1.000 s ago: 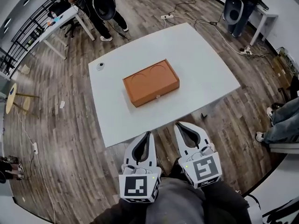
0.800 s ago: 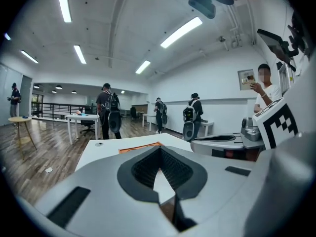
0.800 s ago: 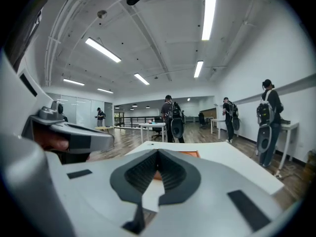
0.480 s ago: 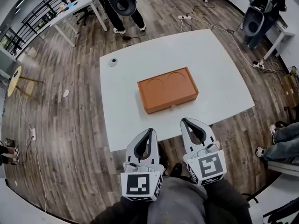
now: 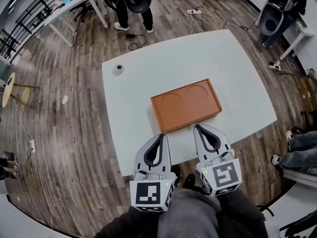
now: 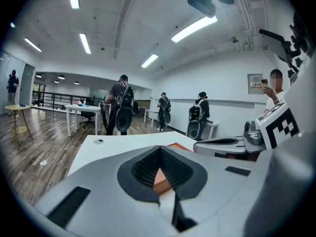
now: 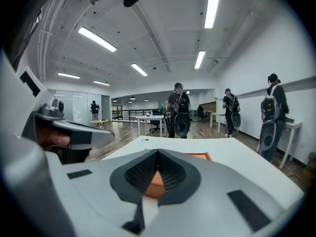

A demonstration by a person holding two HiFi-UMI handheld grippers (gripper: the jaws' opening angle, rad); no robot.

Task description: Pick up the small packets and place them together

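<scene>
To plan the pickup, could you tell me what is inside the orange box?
The orange box appears closed: its top shows two round recesses, nothing else. Its inside is covered.

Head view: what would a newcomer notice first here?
The orange box, two round recesses in its top, lies toward the near edge of the white table. The left gripper and right gripper, both shut and empty, are side by side at that edge, pointing at the box. A small round object sits alone near the table's far left corner.
</scene>
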